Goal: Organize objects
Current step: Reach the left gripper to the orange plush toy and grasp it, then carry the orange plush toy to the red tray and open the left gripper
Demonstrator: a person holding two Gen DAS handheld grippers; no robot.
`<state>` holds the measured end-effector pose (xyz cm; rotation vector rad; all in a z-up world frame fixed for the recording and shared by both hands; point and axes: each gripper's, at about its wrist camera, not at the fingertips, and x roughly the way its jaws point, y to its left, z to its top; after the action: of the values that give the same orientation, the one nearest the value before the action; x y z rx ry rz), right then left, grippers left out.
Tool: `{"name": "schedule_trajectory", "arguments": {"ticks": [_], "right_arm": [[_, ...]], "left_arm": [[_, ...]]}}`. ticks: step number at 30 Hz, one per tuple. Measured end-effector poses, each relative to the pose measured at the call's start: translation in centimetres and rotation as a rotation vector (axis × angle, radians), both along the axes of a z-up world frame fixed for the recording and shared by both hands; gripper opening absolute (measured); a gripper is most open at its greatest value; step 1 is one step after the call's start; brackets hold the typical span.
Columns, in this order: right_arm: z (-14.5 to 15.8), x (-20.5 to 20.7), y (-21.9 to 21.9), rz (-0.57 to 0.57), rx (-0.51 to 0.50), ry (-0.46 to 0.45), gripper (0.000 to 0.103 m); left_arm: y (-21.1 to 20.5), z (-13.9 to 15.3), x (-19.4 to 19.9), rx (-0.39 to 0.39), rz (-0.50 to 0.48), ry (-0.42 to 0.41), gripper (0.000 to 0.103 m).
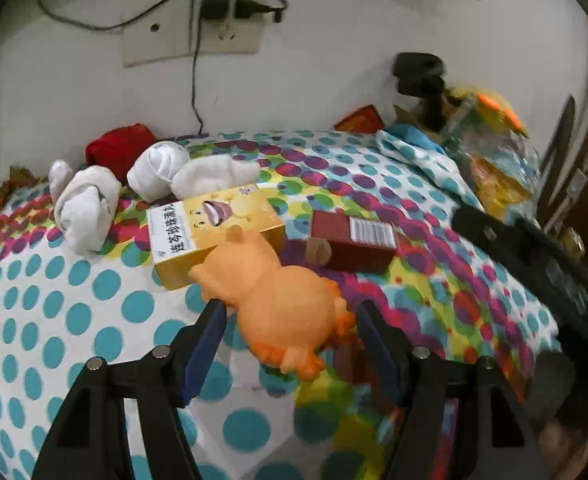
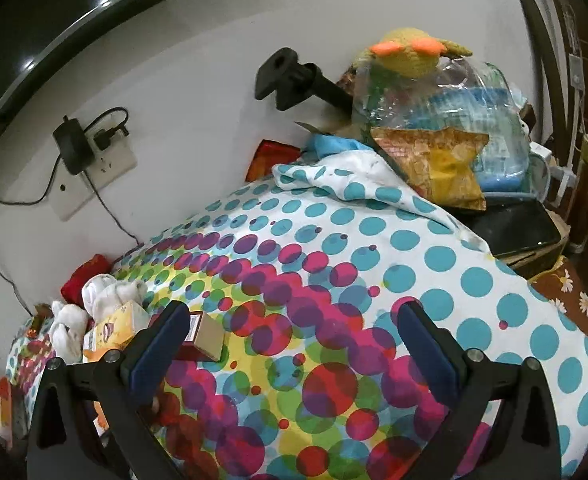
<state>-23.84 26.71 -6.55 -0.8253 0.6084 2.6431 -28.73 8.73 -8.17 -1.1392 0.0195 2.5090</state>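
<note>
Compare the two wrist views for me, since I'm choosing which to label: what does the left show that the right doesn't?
Left only: the whole orange toy lying between the open left claw, apparently untouched.

Right only: the yellow knitted toy's top in sharp view, a snack bag, a black tablet-like slab, and the open right claw with nothing in it.

Both: the dotted cloth, yellow box, red box, white socks and wall socket.

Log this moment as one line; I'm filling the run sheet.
left gripper: open, astride orange toy, no grip seen | right gripper: open, empty, above dotted cloth | yellow box behind toy
</note>
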Motion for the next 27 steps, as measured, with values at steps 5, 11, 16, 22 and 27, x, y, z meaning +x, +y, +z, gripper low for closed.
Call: {"name": "schedule_trajectory", "arguments": {"ticks": [5, 11, 16, 22, 27], "right_arm": [[0.1, -0.1, -0.7, 0.02, 0.023, 0.006, 0.103], [0.1, -0.2, -0.6, 0.023, 0.015, 0.005, 0.103], [0.0, -0.2, -0.6, 0.024, 0.013, 0.004, 0.103], [0.0, -0.1, -0.6, 0.032, 0.013, -0.001, 0.103], [-0.1, -0.5, -0.7, 0.035, 0.013, -0.026, 0.103]], "left_arm": [[0.1, -0.4, -1.8, 0.049, 0.051, -0.08, 0.052], [-0.7, 1.2, 0.9, 0.053, 0.006, -0.016, 0.042], [-3.1, 4.1, 4.0, 0.056, -0.005, 0.03, 0.042], [-6.6, 7.6, 6.6, 0.003, 0.023, 0.106, 0.042], [-10.5, 10.1, 8.8, -0.03, 0.046, 0.161, 0.042]]}}
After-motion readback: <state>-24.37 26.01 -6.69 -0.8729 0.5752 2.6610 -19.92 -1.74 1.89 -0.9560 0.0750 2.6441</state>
